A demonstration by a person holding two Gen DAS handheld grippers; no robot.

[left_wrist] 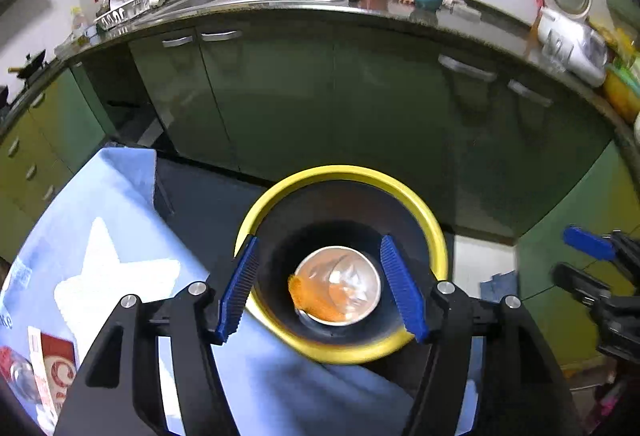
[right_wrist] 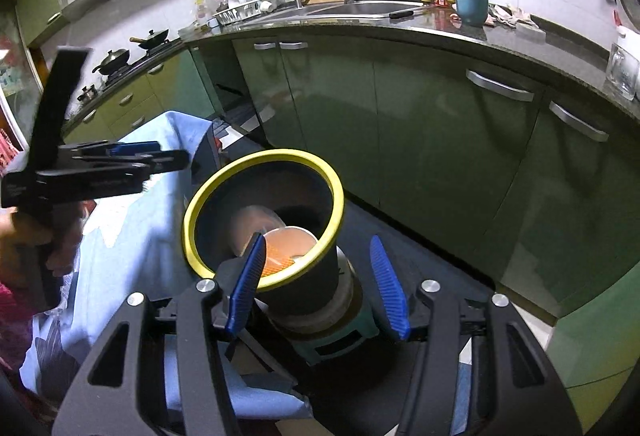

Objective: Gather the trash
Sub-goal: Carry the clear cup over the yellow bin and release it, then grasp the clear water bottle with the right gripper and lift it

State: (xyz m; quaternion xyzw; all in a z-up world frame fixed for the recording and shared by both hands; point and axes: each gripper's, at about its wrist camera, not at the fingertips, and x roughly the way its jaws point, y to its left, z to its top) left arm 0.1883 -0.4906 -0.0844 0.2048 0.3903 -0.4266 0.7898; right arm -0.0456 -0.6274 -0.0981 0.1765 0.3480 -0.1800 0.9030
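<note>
Lower centre of the left wrist view: yellow-rimmed black bin [left_wrist: 434, 232] holding a paper cup [left_wrist: 340, 286] with orange trash [left_wrist: 310, 296] inside, framed by the left tool [left_wrist: 322, 288], released, jaws apart and empty above the rim. Lower centre of the right wrist view: right tool [right_wrist: 318, 284], jaws apart either side of the bin's lower body, pads clear of it, beside the blue-clothed table [right_wrist: 120, 248].
</note>
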